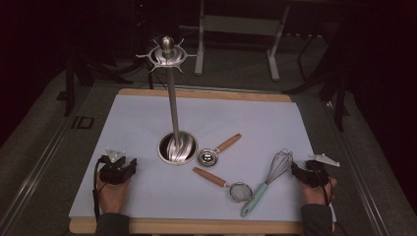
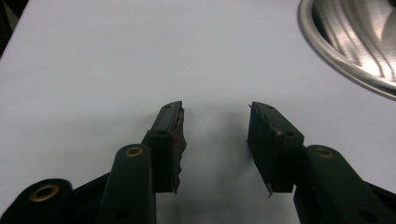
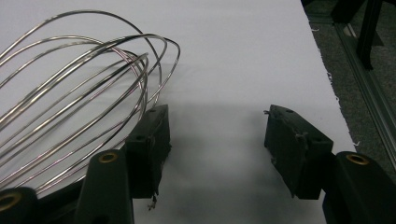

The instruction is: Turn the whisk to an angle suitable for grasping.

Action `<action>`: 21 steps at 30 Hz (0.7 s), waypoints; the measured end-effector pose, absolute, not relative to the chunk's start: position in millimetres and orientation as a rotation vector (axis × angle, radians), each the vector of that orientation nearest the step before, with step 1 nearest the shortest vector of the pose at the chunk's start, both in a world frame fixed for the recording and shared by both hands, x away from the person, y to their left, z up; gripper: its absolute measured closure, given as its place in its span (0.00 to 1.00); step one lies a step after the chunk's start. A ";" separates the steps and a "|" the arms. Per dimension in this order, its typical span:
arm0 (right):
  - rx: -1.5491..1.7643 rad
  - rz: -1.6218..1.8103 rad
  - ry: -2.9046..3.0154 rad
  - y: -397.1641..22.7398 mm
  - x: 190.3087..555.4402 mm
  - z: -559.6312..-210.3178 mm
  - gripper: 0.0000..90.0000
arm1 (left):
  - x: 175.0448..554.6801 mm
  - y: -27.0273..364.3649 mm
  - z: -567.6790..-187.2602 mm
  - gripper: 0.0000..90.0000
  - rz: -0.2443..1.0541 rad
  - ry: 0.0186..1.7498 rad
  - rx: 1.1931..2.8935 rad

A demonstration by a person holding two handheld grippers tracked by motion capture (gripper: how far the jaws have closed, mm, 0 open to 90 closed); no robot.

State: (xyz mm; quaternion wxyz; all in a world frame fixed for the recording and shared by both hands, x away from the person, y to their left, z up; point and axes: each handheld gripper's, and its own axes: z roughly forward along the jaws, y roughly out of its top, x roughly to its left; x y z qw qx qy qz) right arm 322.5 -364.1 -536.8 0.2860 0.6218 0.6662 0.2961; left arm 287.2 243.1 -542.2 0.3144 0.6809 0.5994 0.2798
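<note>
Step in hand: start of hanging utensils on the hook stand (image 1: 168, 54), judged from the layout; nothing lifted yet.
Left gripper (image 1: 118, 169): resting at 9 o'clock on the white mat (image 1: 137, 128), jaws wide, nothing between them (image 2: 215, 140).
Right gripper (image 1: 307, 173): at 3 o'clock, jaws wide and empty (image 3: 217, 140), just beside the whisk (image 1: 269, 183), whose wires (image 3: 79, 88) lie outside its left jaw.
Whisk: at 4 o'clock from the stand base (image 1: 177, 148), mint handle toward 7 o'clock.
Next move: probably shift over the whisk, close on the handle.
Others: ladle (image 1: 216, 151), strainer (image 1: 226, 185) near centre.
Hard to make out: hook tips against dark background; hanging loop on the whisk handle too small to tell; stand base cut off in left gripper view (image 2: 350, 42).
</note>
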 end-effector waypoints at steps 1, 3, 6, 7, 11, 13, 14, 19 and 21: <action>1.661 0.793 1.781 -364.2 322.5 -536.8 0.44 | 287.2 243.1 -542.2 0.63 0.737 1.580 1.795; 1.664 0.796 1.781 -364.3 322.6 -536.8 0.44 | 283.5 242.9 -541.1 0.64 0.757 1.543 1.785; 1.663 0.795 1.783 -364.4 322.7 -536.8 0.44 | 281.3 246.2 -540.8 0.67 0.734 1.523 1.750; 1.662 0.788 1.785 -363.8 322.8 -536.7 0.44 | 279.8 246.8 -540.6 0.70 0.732 1.505 1.741; 1.662 0.788 1.788 -364.2 323.2 -536.4 0.44 | 279.0 242.4 -540.7 0.72 0.751 1.459 1.787; 1.658 0.792 1.794 -364.2 323.2 -536.1 0.46 | 278.7 239.7 -540.6 0.72 0.764 1.439 1.813; 1.649 0.804 1.807 -364.6 322.9 -535.8 0.48 | 278.6 238.9 -540.7 0.72 0.766 1.430 1.821; 1.589 0.862 1.876 -364.6 316.1 -532.4 0.58 | 278.1 239.0 -540.5 0.72 0.768 1.422 1.822; 1.558 0.875 1.888 -363.5 311.4 -528.7 0.60 | 278.2 238.8 -540.6 0.71 0.769 1.423 1.823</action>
